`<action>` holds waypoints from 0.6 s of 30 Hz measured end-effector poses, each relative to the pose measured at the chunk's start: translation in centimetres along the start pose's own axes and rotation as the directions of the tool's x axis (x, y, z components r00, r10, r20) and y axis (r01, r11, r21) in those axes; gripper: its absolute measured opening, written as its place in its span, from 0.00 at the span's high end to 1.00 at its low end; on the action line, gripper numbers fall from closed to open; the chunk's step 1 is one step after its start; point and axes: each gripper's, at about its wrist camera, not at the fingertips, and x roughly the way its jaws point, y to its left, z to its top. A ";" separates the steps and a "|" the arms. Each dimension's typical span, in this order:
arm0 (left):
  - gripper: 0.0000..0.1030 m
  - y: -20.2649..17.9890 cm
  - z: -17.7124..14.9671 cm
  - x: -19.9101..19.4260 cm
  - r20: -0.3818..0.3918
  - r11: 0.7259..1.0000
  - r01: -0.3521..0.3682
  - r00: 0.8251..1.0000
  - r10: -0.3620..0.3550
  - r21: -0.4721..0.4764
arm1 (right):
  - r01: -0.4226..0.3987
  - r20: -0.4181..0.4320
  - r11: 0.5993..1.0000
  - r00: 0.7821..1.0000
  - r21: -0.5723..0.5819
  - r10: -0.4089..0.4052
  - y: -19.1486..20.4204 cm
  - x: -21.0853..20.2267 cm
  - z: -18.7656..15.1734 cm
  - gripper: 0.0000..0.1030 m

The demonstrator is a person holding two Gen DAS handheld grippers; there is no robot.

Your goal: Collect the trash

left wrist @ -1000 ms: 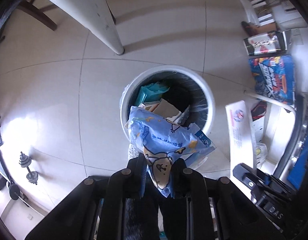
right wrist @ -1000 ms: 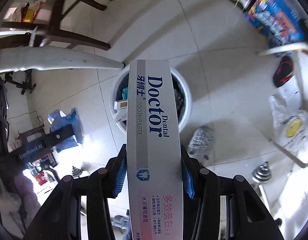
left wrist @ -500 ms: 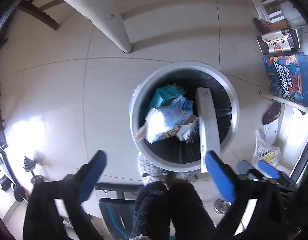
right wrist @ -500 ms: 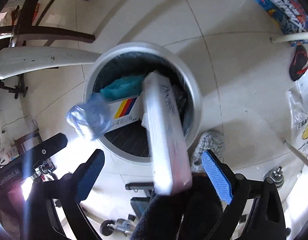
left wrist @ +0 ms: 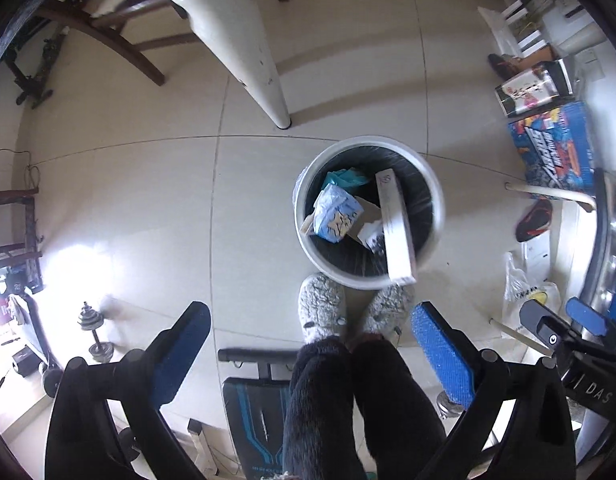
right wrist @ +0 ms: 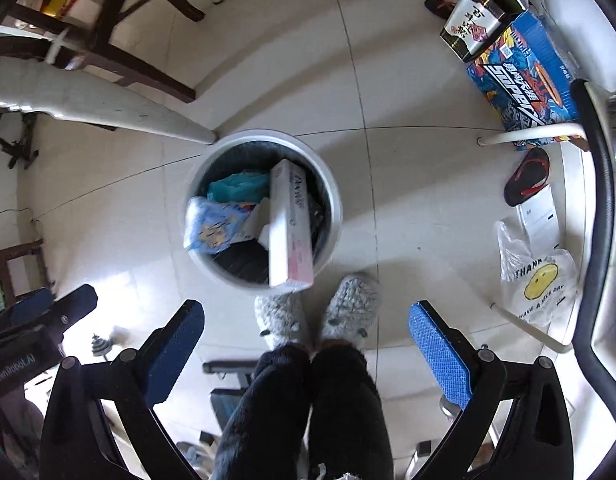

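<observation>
One white bin (left wrist: pixel 303 216) holds one long white toothpaste box (left wrist: pixel 396 224), leaning on its rim, and one crumpled blue wrapper (left wrist: pixel 336 214). Left gripper (left wrist: pixel 312 344) and right gripper (right wrist: pixel 308 344) gape wide, empty, having just opened.

The left gripper (left wrist: pixel 310 322) points straight down, its blue-padded fingers (left wrist: pixel 444 354) spread wide with nothing between them; its jaws have just been opening. The right gripper (right wrist: pixel 305 320) also points down, its jaws likewise just opened wide and empty. Below both stand the person's legs (right wrist: pixel 308 412) in dark fleece and grey slippers (left wrist: pixel 322 312).
</observation>
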 end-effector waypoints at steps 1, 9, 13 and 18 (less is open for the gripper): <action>0.00 0.0 -0.6 -1.4 0.006 1.000 0.010 1.000 -0.010 0.000 | -0.002 0.002 1.000 1.000 -0.007 0.002 0.2 -1.7 -0.6 0.00; 0.00 -0.1 -4.4 -14.8 0.067 0.991 0.130 0.989 -0.131 0.021 | -0.080 0.033 0.995 0.996 -0.060 0.082 0.5 -15.8 -5.3 0.00; 0.00 -0.5 -6.0 -21.3 0.104 0.978 0.198 0.973 -0.204 0.063 | -0.142 0.062 0.987 0.987 -0.073 0.146 0.5 -24.0 -7.9 0.00; 0.00 -0.2 -7.4 -28.2 0.156 0.957 0.276 0.945 -0.288 0.092 | -0.198 0.114 0.975 0.971 -0.101 0.209 1.4 -32.9 -10.7 0.00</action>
